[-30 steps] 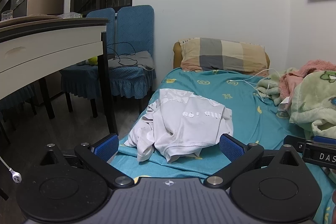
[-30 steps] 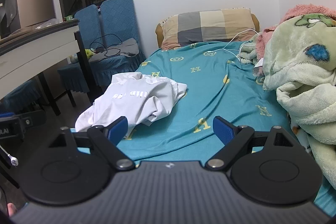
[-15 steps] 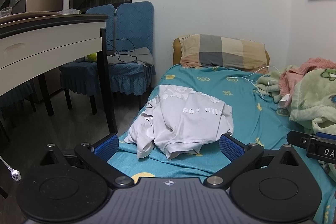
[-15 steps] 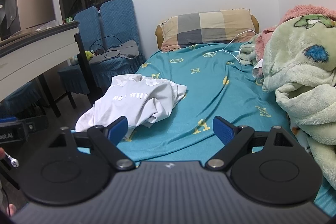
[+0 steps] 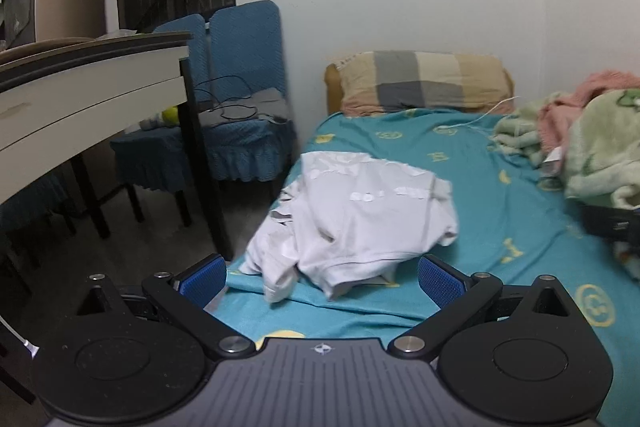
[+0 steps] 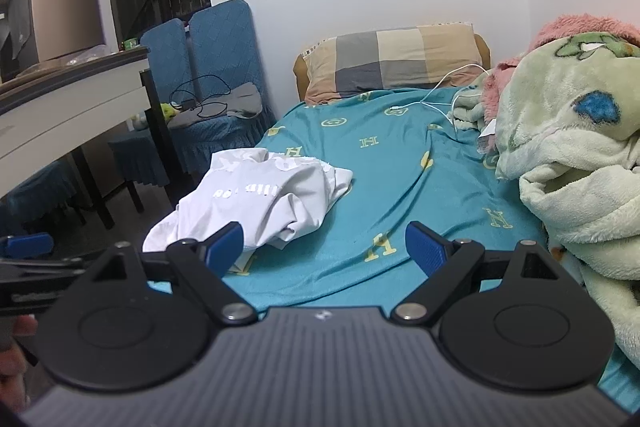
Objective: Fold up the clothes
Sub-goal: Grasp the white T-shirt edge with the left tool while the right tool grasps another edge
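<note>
Left wrist view: left gripper [image 5: 322, 277], black w/ blue ribbed pads [image 5: 202, 279], jaws spread wide, holding nothing, above the bed's near edge. Crumpled white T-shirt [image 5: 360, 219] lies on the teal patterned bedsheet [image 5: 480, 195] near the left edge, one sleeve hanging over it. Plaid grey-beige pillow [image 5: 420, 81] at the head end. Pale green fleece blanket [image 5: 600, 155] piled along the right edge. Blue-covered chairs [image 5: 240, 67] and a white desk [image 5: 92, 95] stand left of the bed.

Right wrist view: right gripper [image 6: 324, 247] also spread wide, empty, above the near edge. White shirt sits ahead-left of it, just past the left pad; blanket bulks close on the right. Left gripper's blue tip is visible at far left.
</note>
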### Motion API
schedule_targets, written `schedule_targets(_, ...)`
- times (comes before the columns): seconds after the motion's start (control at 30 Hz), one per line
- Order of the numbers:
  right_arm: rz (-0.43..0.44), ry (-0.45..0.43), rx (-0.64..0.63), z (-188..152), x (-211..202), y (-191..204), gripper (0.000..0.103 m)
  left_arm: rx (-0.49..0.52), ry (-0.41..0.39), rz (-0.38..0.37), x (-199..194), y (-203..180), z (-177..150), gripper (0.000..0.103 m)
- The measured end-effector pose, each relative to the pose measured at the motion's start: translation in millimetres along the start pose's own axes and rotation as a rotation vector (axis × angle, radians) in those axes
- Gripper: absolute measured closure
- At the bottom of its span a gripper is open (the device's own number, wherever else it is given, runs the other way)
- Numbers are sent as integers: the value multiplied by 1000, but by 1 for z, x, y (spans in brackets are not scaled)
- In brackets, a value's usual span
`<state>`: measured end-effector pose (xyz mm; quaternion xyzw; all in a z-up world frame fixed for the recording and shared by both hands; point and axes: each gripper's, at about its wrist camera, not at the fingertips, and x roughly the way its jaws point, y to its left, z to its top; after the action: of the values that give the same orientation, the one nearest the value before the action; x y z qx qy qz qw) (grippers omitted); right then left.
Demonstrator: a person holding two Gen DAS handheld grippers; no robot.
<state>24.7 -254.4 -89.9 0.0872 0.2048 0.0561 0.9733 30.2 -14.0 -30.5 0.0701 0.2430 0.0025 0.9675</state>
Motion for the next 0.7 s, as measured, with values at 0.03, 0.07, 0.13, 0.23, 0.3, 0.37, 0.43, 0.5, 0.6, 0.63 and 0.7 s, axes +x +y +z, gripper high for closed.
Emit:
schedule_targets(0.03, -3, -1, 3, 0, 0, -1, 14, 30, 7, 4, 8, -2, 0, 0)
schedule_targets(0.07, -7, 1, 5, 0, 1, -2, 14, 64, 14, 5, 16, -6, 0, 0)
schedule_targets(0.13, -16, 5, 12, -1, 2, -4, 14, 137, 31, -4, 34, -13, -2, 0)
schedule_targets(0.23, -17, 16, 32, -2, 4, -8, 14, 229, 65, -18, 66, -25, -9, 3)
schedule_targets(0.3, -13, 23, 45, -2, 6, -11, 14, 289, 74, -7, 89, -33, -16, 5)
schedule_targets(0.37, -12, 32, 54, -3, 9, -12, 14, 339, 80, 2, 113, -39, -24, 9)
schedule_targets(0.43, -12, 44, 64, -5, 14, -15, 14, 335, 105, 11, 134, -39, -30, 14)
schedule_targets(0.5, -12, 59, 80, -7, 21, -18, 14, 313, 132, 24, 154, -37, -36, 22)
schedule_targets(0.6, 1, 82, 97, -11, 34, -18, 14, 258, 94, 103, 167, -31, -38, 35)
schedule_targets(0.63, 6, 89, 103, -12, 39, -19, 14, 250, 69, 114, 166, -30, -37, 41)
schedule_targets(0.7, 8, 104, 101, -15, 47, -17, 14, 242, 17, 126, 162, -30, -32, 56)
